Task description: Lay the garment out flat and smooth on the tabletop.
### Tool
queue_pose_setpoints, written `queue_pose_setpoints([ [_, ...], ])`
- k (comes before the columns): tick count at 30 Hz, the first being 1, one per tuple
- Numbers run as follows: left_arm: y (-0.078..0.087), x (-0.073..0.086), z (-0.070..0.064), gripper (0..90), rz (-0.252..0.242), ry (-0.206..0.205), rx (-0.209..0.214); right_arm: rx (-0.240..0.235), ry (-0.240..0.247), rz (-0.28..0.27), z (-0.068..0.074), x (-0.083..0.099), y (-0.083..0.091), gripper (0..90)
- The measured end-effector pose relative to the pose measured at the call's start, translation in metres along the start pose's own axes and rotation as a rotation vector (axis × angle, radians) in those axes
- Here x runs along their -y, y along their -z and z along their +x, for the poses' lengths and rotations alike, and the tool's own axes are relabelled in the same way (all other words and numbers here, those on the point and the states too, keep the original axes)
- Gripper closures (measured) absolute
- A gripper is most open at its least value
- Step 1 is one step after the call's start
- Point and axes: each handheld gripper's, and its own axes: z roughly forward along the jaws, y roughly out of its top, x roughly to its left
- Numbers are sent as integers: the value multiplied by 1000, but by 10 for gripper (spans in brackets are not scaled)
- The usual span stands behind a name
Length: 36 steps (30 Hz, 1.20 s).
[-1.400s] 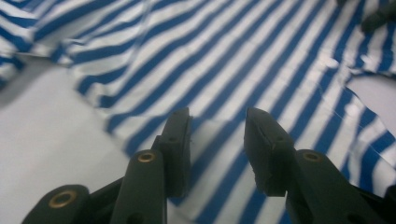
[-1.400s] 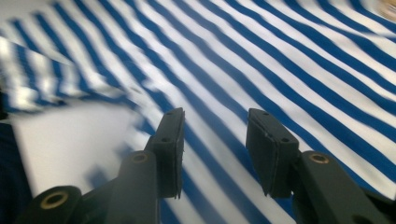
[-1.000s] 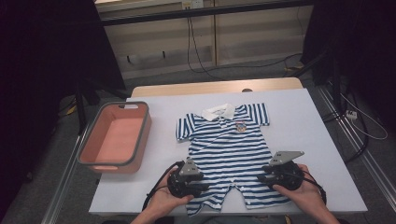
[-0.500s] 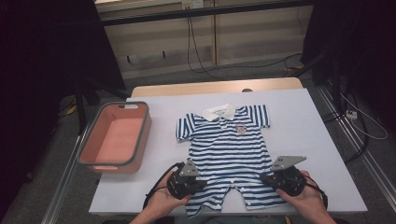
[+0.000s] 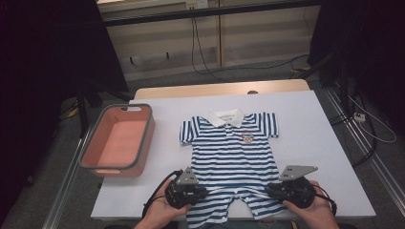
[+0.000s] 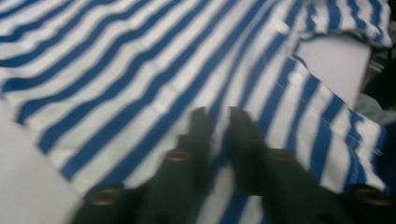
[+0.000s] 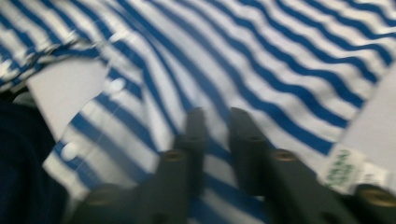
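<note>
Blue-and-white striped cotton baby romper [image 5: 230, 160] lies flat, white collar up, mid-desk [image 5: 310, 129]. Left claw [image 5: 203, 193] and right claw [image 5: 270, 190] each pinch a leg hem, jaws narrow on fabric.

green print on white tag [image 7: 354, 173], too blurred to read

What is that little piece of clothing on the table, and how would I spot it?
On the white table, right of the salmon-pink bin, a baby romper lies flat, legs toward the person. It is the striped thing there: blue and white, with a white collar and a small chest badge.
</note>
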Motion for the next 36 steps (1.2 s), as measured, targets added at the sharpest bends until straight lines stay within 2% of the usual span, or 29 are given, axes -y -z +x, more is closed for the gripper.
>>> queue_pose_setpoints([
  [2, 3, -2, 6, 638, -16, -6, -31, 7, -13, -24, -7, -2, 2, 659],
  [7, 7, -4, 27, 444, -54, 32, -118, 56, -40, -54, -28, -11, 3, 556],
  [10, 6, -3, 37, 347, -64, 44, -159, 106, -58, -76, -51, -24, 2, 530],
  [14, 6, -3, 47, 253, -88, 70, -178, 167, -100, -86, -81, -42, -6, 545],
  [16, 5, -5, 53, 237, -95, 75, -198, 198, -124, -76, -96, -49, -14, 556],
  [22, 3, -13, 73, 210, -101, 82, -234, 231, -242, -94, -131, -59, -36, 586],
  [24, 2, -14, 78, 205, -103, 92, -246, 270, -224, -59, -138, -63, -44, 587],
  [25, 1, -13, 81, 204, -103, 109, -249, 286, -220, -51, -141, -64, -47, 587],
  [27, -1, -10, 83, 194, -79, 119, -245, 285, -248, -50, -148, -64, -53, 586],
  [29, -1, -8, 82, 190, -57, 104, -251, 297, -253, -57, -152, -64, -57, 586],
  [31, 0, -7, 82, 191, -61, 103, -254, 287, -261, -69, -155, -65, -58, 597],
  [34, -2, -7, 82, 191, -51, 103, -254, 262, -252, -69, -154, -66, -60, 731],
  [36, -3, -6, 81, 191, -47, 107, -256, 228, -252, -82, -153, -65, -61, 867],
])
